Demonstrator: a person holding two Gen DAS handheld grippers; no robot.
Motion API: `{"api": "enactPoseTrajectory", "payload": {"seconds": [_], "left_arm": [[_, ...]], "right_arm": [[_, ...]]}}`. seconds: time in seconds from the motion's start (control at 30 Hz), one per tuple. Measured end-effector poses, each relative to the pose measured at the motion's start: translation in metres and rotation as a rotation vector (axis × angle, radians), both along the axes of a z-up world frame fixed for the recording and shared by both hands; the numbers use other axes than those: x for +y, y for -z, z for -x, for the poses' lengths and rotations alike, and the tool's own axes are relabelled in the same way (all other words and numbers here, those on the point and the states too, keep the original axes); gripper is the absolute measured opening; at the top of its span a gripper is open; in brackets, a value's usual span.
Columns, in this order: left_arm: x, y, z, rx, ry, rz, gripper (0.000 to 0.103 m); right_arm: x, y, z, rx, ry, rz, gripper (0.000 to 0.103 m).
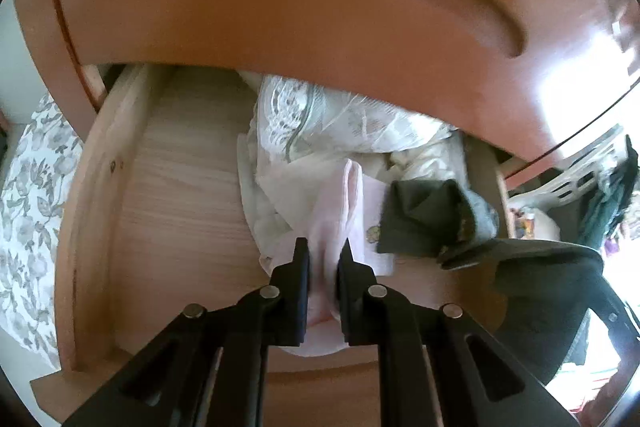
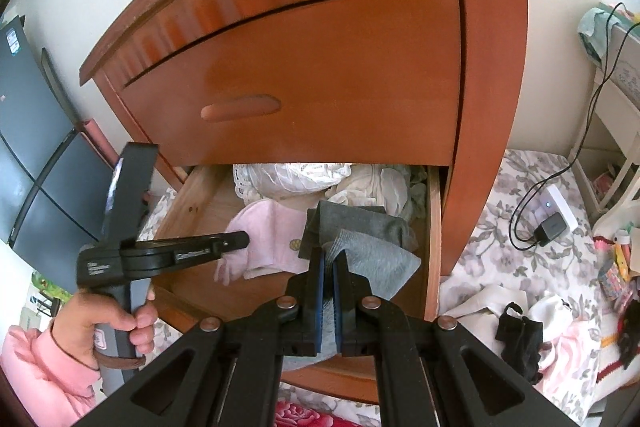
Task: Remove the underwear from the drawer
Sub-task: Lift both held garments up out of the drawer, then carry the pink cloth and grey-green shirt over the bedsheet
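Note:
The low drawer (image 1: 132,187) of a red-brown cabinet stands pulled out, and clothes lie in its right half. My left gripper (image 1: 324,253) points down into it, shut on a raised fold of the pale pink underwear (image 1: 340,195). In the right wrist view a hand in a pink sleeve holds this left gripper (image 2: 243,239), its tip on the pink underwear (image 2: 272,227). My right gripper (image 2: 330,261) is shut on a grey garment (image 2: 372,255) over the open drawer (image 2: 192,211). The same grey garment (image 1: 424,223) lies just right of the pink piece.
White lace clothes (image 1: 320,119) fill the back of the drawer under the closed upper drawer front (image 2: 300,79). A floral sheet (image 2: 512,227) to the right carries a charger with a cable (image 2: 552,227) and a black garment (image 2: 520,343). A dark grey appliance (image 2: 32,131) stands at the left.

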State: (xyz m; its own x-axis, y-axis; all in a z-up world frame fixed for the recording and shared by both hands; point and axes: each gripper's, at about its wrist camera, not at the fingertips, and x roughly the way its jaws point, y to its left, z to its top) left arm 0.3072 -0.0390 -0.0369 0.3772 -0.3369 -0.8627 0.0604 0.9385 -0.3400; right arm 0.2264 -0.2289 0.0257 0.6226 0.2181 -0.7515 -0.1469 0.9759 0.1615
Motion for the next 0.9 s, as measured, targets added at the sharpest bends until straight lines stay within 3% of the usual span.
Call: {"api": "enactPoseTrajectory", "payload": {"seconds": [0.3, 0.67, 0.9], "left_arm": [[0.013, -0.073, 0.028, -0.145, 0.022, 0.056, 0.012], [0.002, -0.164, 0.069, -0.341, 0.086, 0.059, 0.012], [-0.030, -0.200, 0.091, -0.406, 0.124, 0.068, 0.012]], "right_arm": [[-0.005, -0.035, 0.015, -0.077, 0.026, -0.055, 0.004], [-0.020, -0.111, 0.059, -0.254, 0.051, -0.088, 0.004], [-0.048, -0.165, 0.100, -0.379, 0.092, -0.090, 0.004]]}}
